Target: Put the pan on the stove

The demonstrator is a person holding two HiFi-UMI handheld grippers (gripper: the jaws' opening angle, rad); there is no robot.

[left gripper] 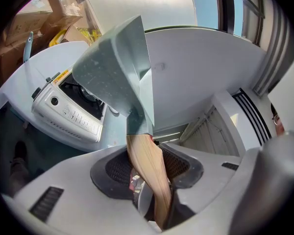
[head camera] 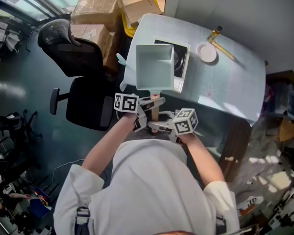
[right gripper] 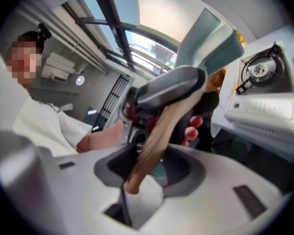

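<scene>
The pan [head camera: 154, 65], a square pale green one with a wooden handle [head camera: 155, 110], is held up in the air at 12 o'clock from the person. In the head view it covers the 9 o'clock part of the stove [head camera: 182, 65], with no sign that its base rests on the burner. The step in hand looks like the carry, close to its end. The next move calls for shifting the pan a little toward 3 o'clock to centre it over the burner. It then has to be levelled and lowered until the base sits flat on the pan supports, before either grip lets go. Both tongs are on the handle, neither wide nor fully narrow, each closed just to the thickness of the wood. The left gripper [head camera: 148, 103] clamps it near the pan end, coming in from 9 o'clock, and its own view shows the handle [left gripper: 147, 165] pinched between the pads. The right gripper [head camera: 159, 127] clamps the butt end from 4 o'clock, the wood [right gripper: 157, 136] running up out of its jaws. With 2 grips on 1 handle, the pan could twist if they move unevenly. The stove stands on a table [head camera: 230, 82] with a pale cover; a small round dish [head camera: 207, 53] lies at 2 o'clock from the pan.
</scene>
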